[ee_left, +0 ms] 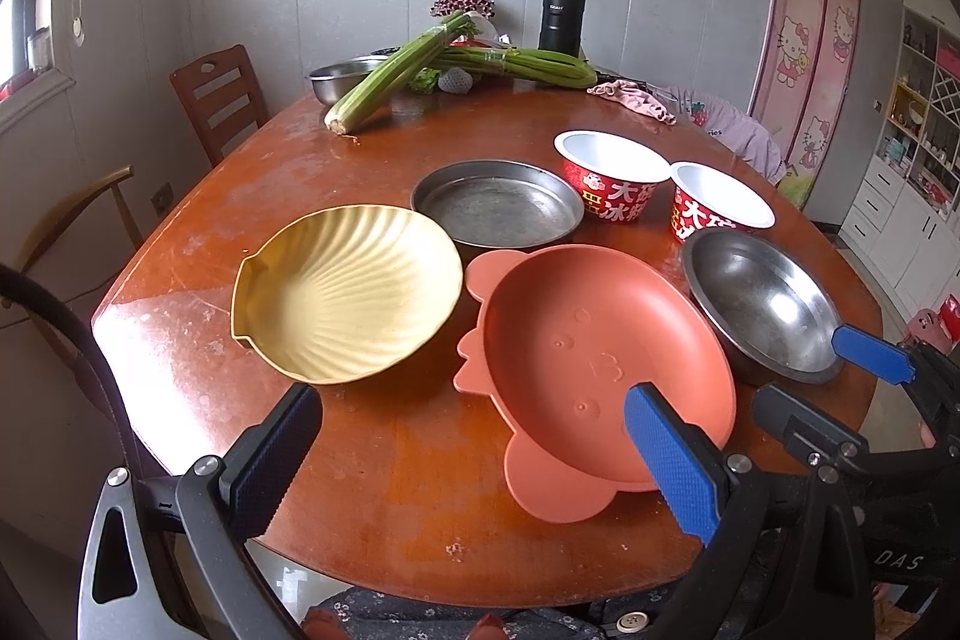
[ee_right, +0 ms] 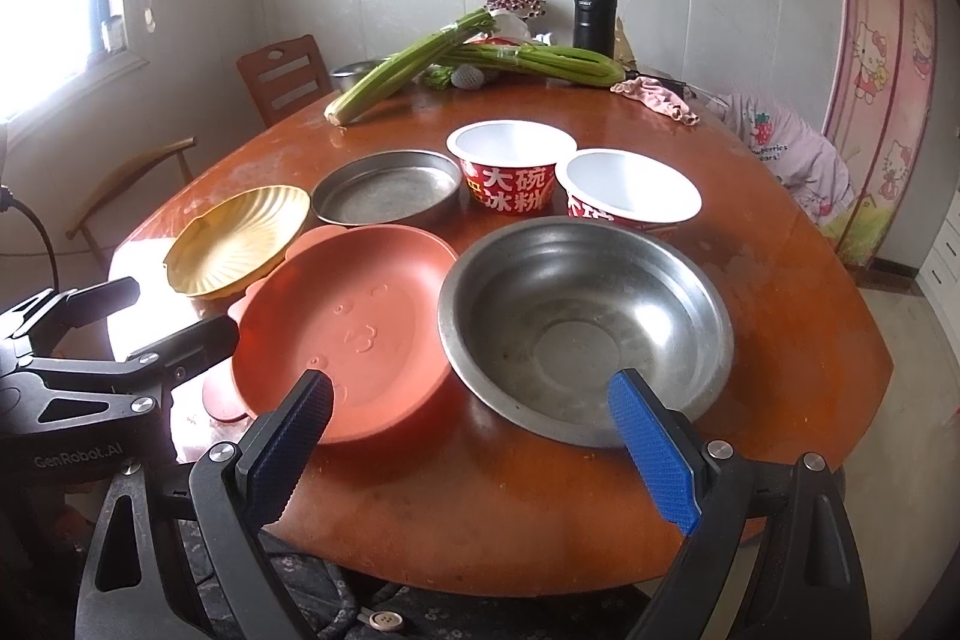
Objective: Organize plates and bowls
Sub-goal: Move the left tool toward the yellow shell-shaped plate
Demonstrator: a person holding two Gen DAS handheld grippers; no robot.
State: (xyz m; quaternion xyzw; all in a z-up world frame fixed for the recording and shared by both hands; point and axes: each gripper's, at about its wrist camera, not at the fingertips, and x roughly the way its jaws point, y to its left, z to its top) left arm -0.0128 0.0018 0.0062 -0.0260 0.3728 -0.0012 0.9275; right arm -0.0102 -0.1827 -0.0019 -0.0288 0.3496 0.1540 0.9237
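Hovering over the near edge of the wooden table [ee_left: 372,460], the left gripper [ee_left: 474,454] and the right gripper [ee_right: 474,442] both stand wide apart, holding nothing. The orange plate [ee_left: 600,358] lies between the yellow shell plate [ee_left: 348,292] and the steel bowl [ee_right: 585,322]. Behind them sit the round metal pan [ee_left: 498,202] and two red paper bowls [ee_right: 510,166], side by side.

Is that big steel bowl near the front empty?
Empty. The steel bowl stands upright, its bare shiny bottom fully visible in the right wrist view.
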